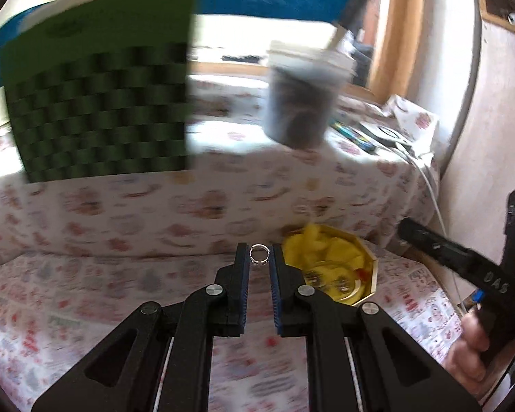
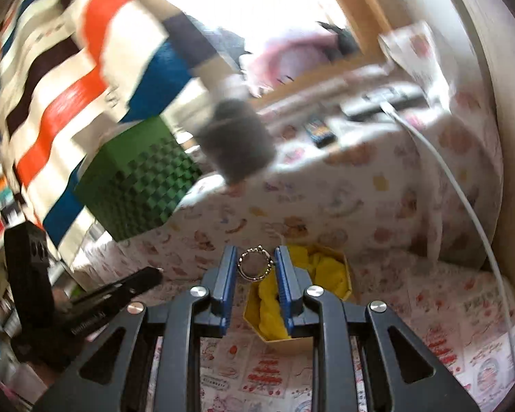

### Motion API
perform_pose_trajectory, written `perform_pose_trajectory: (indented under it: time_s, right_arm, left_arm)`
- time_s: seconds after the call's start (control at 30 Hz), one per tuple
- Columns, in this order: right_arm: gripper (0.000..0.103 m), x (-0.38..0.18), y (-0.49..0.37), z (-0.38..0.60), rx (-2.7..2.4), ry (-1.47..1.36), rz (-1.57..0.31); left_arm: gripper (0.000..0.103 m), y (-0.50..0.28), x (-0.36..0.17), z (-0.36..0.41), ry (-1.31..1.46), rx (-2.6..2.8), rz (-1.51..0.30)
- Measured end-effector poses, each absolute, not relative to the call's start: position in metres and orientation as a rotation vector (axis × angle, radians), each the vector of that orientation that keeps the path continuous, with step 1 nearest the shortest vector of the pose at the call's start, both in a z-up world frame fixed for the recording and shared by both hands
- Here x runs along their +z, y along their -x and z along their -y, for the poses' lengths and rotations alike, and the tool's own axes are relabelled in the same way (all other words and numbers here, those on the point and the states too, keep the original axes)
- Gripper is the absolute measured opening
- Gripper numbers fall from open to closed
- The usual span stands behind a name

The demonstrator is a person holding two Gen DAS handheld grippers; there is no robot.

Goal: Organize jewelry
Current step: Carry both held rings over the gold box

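Left gripper (image 1: 260, 257) nearest the lens, pads pinching a thin silver ring (image 1: 259, 253) right at the fingertips, band upright and side-on, small stones along its lower edge. Right gripper (image 2: 256, 263) likewise clamped on a second ring (image 2: 255, 263), chunkier, with a beaded crown on top. Both rings held above the patterned tablecloth (image 1: 120, 292), short of the gold octagonal jewelry box (image 1: 369, 264) with crumpled yellow lining (image 1: 312, 250), which sits just right of the left fingertips and just beyond and below the right ones. Probably featherlight, rigid metal, smooth and apt to slip or flip out of a two-point pinch; small enough to vanish into the busy cloth print if dropped. Best taken across the band's outer sides as now, clear of the stone setting, with gentle pressure. Soft lining likely to cushion a release. Far off, blurred: green checkered box (image 1: 99, 103), dark cup (image 1: 302, 99), white cable (image 2: 446, 171).
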State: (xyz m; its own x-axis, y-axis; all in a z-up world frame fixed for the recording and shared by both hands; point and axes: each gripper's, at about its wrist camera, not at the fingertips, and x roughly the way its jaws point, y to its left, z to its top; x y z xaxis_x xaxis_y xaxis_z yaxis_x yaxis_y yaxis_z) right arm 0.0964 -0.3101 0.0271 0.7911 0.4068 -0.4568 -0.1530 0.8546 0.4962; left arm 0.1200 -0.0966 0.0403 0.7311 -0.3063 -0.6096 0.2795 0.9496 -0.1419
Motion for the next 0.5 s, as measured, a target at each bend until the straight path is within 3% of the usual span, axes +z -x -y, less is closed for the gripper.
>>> perform_pose_trajectory:
  time_s: [0.5]
  right_arm:
    - [0.022,-0.016,-0.126,0.317,0.299,-0.475,-0.707]
  left_arm:
    - [0.011,-0.153,-0.010,0.155,0.024,-0.348,-0.814]
